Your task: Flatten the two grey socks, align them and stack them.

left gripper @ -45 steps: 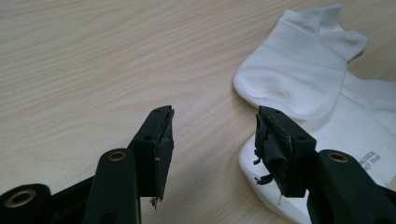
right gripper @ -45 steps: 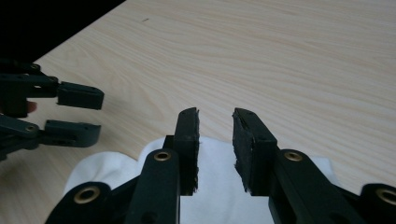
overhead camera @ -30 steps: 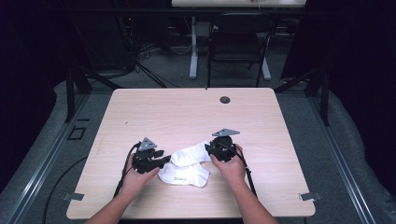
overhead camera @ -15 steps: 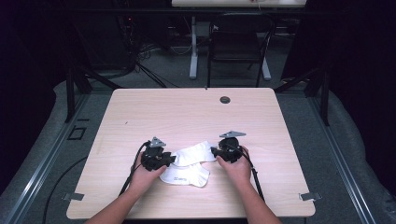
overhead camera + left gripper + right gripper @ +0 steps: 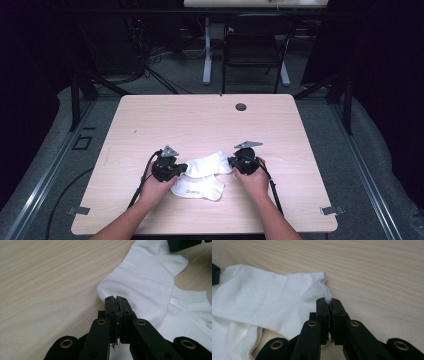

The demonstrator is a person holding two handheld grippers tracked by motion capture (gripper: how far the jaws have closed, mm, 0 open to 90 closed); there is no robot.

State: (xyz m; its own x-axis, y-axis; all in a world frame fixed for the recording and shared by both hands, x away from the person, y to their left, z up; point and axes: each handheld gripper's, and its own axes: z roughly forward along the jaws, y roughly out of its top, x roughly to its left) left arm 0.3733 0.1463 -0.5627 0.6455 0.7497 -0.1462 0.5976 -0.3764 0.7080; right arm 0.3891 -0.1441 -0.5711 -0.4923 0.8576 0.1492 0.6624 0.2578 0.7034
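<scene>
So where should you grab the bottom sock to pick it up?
Probably the lower sock's free right end, coming from the right. It lies flat and bare there, while the upper sock, pinched by the left gripper and the right gripper, covers its top edge.

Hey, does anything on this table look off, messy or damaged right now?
Nothing damaged or spilled. Two white socks lie askew: the upper sock overlaps the lower sock at an angle. Each hand-held gripper, left and right, is shut on an end of the upper sock.

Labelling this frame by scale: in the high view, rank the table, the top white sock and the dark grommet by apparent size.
1. table
2. top white sock, pinched at each end by a hand-held gripper
3. dark grommet, smallest, though farther from the camera
</scene>
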